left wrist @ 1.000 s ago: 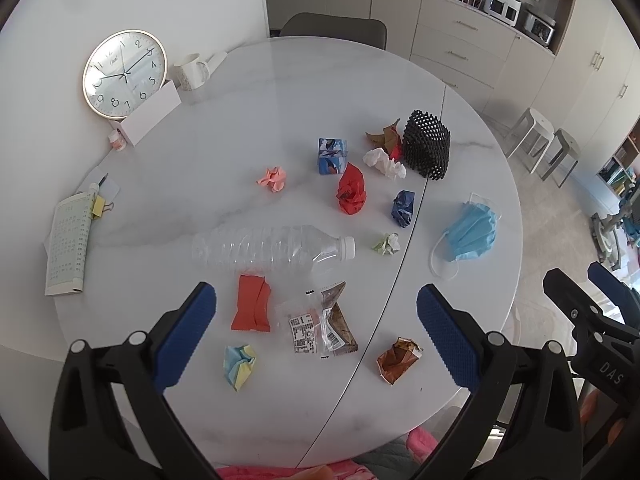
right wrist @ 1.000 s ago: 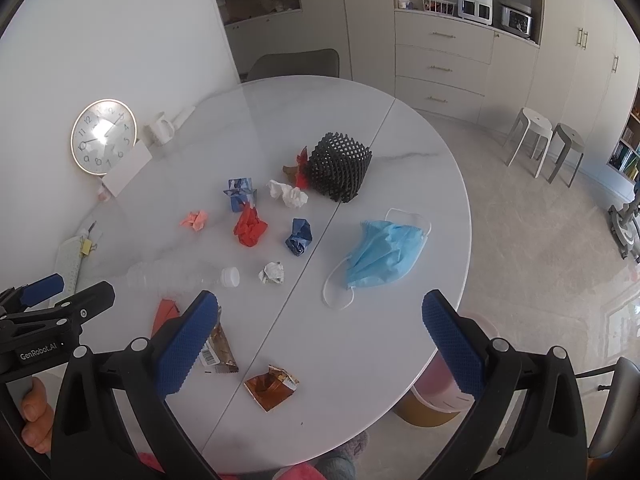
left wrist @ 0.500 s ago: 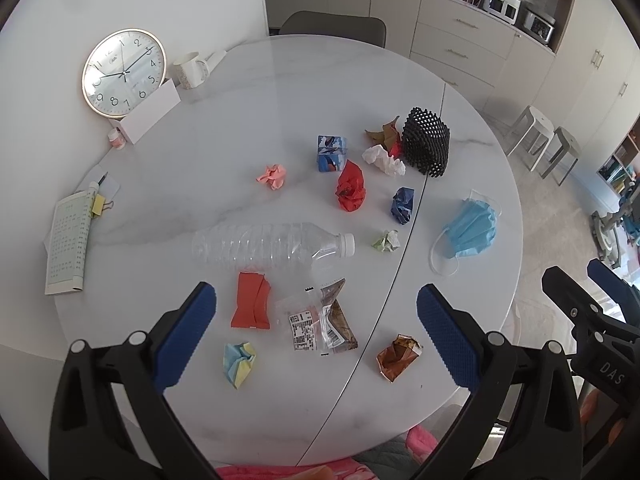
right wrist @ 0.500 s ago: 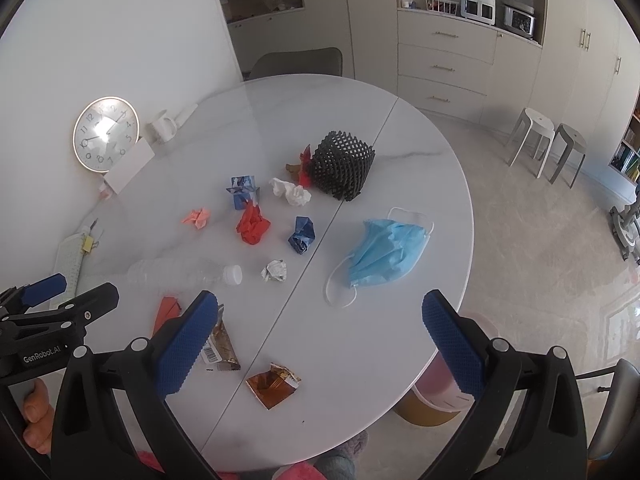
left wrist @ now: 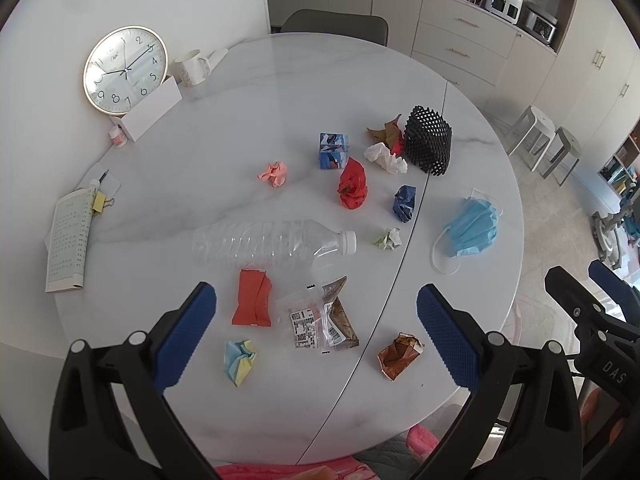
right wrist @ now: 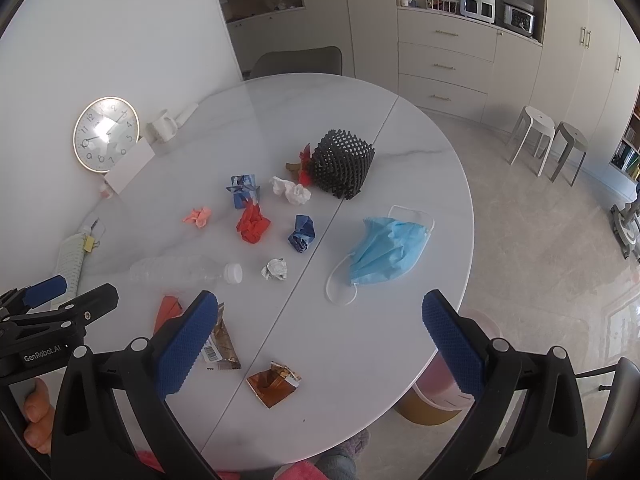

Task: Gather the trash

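Under the table (right wrist: 400,320), bin (right wrist: 436,400) half hidden.

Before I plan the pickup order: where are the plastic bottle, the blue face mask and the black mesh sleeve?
plastic bottle (left wrist: 268,242), left wrist view, mid-body.
blue face mask (right wrist: 386,250), right wrist view, pleated centre.
black mesh sleeve (right wrist: 342,164), right wrist view, side wall.

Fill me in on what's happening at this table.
A person holds a gripper in each hand above a round table strewn with trash. The left gripper and right gripper are both open and hold nothing. Nothing looks collected yet: a bottle, a face mask, wrappers and crumpled paper balls all lie loose on the table. A bin shows partly under the table's edge by the right gripper.
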Motion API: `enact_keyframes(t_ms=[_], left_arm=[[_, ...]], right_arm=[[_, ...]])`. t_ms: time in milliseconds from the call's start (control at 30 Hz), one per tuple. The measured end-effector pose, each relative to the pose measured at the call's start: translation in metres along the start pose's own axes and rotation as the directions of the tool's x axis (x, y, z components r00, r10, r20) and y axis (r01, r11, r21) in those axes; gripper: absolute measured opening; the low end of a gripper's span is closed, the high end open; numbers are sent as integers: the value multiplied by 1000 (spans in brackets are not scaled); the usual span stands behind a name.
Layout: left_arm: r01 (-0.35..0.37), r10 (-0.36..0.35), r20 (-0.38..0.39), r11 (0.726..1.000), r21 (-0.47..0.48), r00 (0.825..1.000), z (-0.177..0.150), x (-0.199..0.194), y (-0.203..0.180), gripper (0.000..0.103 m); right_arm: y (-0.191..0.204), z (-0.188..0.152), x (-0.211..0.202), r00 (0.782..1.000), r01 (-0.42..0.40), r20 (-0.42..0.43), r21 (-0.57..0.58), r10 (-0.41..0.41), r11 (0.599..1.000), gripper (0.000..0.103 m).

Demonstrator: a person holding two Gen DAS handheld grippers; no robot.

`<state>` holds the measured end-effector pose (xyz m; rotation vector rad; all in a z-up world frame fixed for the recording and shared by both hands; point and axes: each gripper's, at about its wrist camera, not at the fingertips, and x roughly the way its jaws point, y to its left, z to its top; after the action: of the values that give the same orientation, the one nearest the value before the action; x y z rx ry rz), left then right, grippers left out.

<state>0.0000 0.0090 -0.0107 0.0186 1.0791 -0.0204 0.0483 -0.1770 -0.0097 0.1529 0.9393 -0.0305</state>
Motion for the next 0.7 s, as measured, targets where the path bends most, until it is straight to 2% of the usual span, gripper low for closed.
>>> enact_keyframes(t_ms=[700], left_arm=[[-1, 1, -3, 1000, -4, 1000, -4, 1, 1, 97]], right_arm=[[-1, -5, 0, 1000, -1, -4, 1, 1, 1000, 101]])
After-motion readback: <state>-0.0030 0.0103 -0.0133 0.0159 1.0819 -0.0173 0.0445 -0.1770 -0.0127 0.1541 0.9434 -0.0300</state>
